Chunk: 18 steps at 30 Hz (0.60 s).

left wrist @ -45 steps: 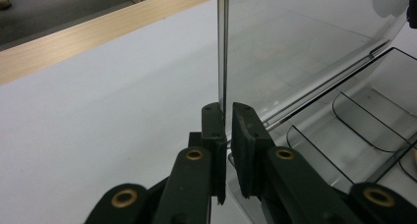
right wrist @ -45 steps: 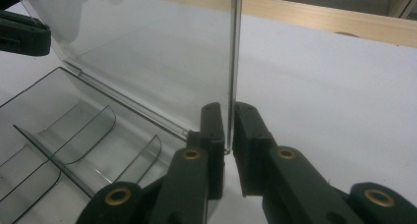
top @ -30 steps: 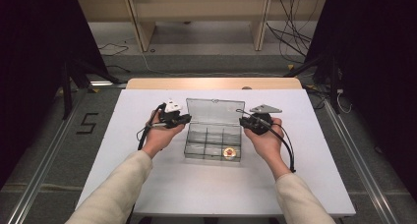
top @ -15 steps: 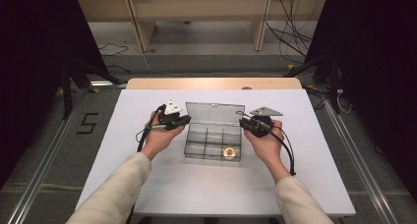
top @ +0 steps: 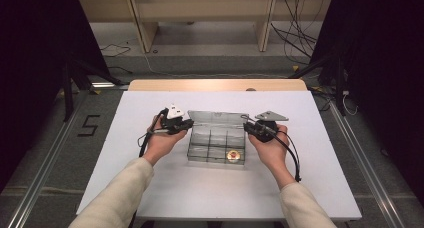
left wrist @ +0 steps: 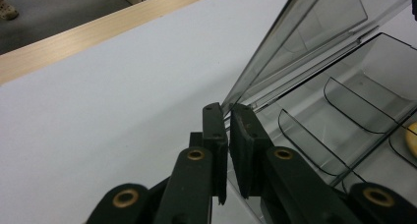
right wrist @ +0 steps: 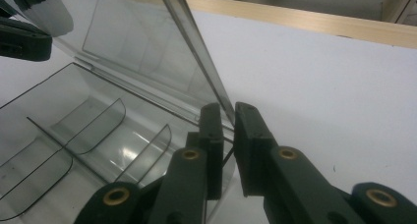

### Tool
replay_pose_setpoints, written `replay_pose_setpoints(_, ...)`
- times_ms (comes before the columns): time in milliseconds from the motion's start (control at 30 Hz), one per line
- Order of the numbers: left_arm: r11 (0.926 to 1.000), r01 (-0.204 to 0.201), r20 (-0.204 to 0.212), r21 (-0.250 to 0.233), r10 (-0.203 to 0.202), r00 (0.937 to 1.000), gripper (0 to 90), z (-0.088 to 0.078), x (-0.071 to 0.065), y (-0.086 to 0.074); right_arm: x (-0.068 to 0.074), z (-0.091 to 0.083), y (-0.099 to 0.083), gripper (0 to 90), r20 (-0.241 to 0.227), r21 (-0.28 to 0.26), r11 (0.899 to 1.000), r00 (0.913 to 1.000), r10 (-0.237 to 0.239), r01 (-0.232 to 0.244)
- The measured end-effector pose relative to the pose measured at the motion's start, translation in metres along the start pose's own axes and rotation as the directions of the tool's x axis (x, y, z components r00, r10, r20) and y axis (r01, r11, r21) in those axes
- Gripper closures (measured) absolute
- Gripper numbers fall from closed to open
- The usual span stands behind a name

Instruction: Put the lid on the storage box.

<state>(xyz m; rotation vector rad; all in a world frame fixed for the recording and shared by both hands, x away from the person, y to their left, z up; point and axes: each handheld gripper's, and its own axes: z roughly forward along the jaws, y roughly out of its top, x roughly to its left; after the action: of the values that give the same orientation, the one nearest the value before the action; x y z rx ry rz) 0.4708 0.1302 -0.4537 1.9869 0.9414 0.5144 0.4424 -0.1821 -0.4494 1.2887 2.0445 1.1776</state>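
Note:
A clear smoky plastic box (top: 217, 147) with several compartments sits mid-table, its lid (top: 218, 118) raised nearly upright at the back. A round yellow item (top: 232, 155) lies in the front right compartment. My left gripper (top: 188, 124) is shut on the lid's left edge, and my right gripper (top: 246, 125) is shut on its right edge. In the left gripper view the jaws (left wrist: 226, 111) pinch the lid (left wrist: 305, 42) at its lower corner beside the box (left wrist: 354, 111). In the right gripper view the jaws (right wrist: 227, 111) clamp the lid's (right wrist: 142, 42) side edge.
The box stands on a white table (top: 150, 188) with a wooden strip (top: 215, 84) along its far edge. Cables trail from both grippers over the tabletop. Beyond the table are a grey floor and shelf legs.

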Motion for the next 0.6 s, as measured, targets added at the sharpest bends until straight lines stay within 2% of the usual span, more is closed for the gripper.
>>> replay_pose_setpoints(267,0.9998,0.005,0.020,0.019,-0.005,0.9998,85.6,-0.008,-0.004,-0.002,0.000,-0.001,0.000,83.5,0.002,-0.005,1.000,1.0000,0.009,-0.008)
replay_pose_setpoints(367,0.9997,-0.001,0.042,0.023,0.000,0.9991,89.3,-0.010,-0.007,-0.003,0.000,-0.001,0.000,83.5,0.003,-0.008,1.000,0.9999,0.010,-0.010)
replay_pose_setpoints(600,0.9993,0.015,0.068,-0.033,-0.012,0.9976,89.5,-0.010,-0.012,0.000,0.002,-0.003,0.000,83.5,0.000,-0.011,1.000,0.9999,0.016,-0.016)
